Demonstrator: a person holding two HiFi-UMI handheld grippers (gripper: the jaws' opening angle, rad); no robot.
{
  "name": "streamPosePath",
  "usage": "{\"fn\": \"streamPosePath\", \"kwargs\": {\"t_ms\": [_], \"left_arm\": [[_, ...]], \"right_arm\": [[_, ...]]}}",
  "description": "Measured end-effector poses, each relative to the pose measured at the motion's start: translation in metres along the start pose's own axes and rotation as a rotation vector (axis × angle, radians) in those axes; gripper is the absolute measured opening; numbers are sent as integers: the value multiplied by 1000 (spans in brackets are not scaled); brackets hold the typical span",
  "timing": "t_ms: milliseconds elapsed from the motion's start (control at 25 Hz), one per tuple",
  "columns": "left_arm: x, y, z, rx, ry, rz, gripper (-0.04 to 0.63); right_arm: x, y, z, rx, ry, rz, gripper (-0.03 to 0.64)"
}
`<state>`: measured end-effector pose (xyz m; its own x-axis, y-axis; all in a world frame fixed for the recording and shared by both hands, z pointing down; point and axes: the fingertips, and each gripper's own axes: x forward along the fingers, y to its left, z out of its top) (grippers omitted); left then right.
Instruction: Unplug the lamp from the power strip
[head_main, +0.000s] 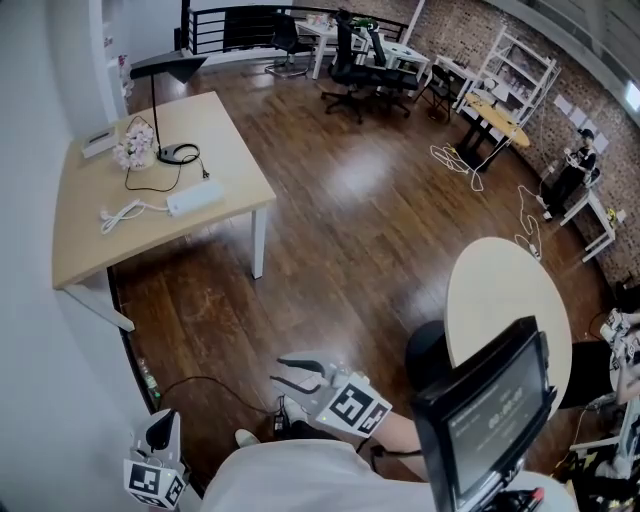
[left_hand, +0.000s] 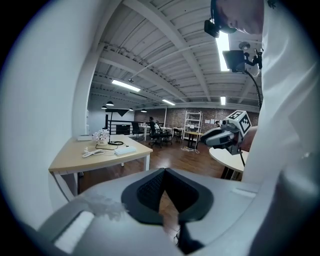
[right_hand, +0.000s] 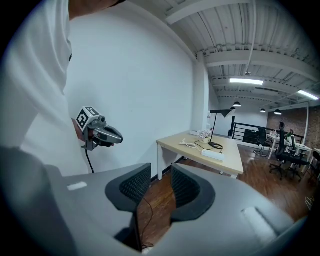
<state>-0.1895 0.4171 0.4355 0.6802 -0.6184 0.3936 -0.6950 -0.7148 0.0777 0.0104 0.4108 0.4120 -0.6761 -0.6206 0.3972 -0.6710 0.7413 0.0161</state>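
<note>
Jaws of the left gripper (left_hand: 164, 172) meet at the tips, clenched together with no object in them. The right gripper (right_hand: 161, 172) is released, its jaws apart with only floor (right_hand: 150, 210) showing between. Both are held low, well apart from the table (head_main: 90, 240). On it the lamp (head_main: 168, 66) stands beside flowers (head_main: 132, 148). Its cord (head_main: 150, 187) ends at a plug (head_main: 205, 175) just beside the power strip (head_main: 195, 199). I cannot tell whether the plug is seated.

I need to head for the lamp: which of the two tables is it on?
The rectangular wooden table at the far left: the black lamp and white power strip sit on it. The round table at the right shows no lamp.
</note>
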Motion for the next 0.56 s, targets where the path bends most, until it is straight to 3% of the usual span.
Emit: {"fn": "streamPosePath", "kwargs": {"t_ms": [560], "left_arm": [[3,2,-1,-9,3,6,5]], "right_arm": [[8,-2,-3,-13,26,26,123]]}}
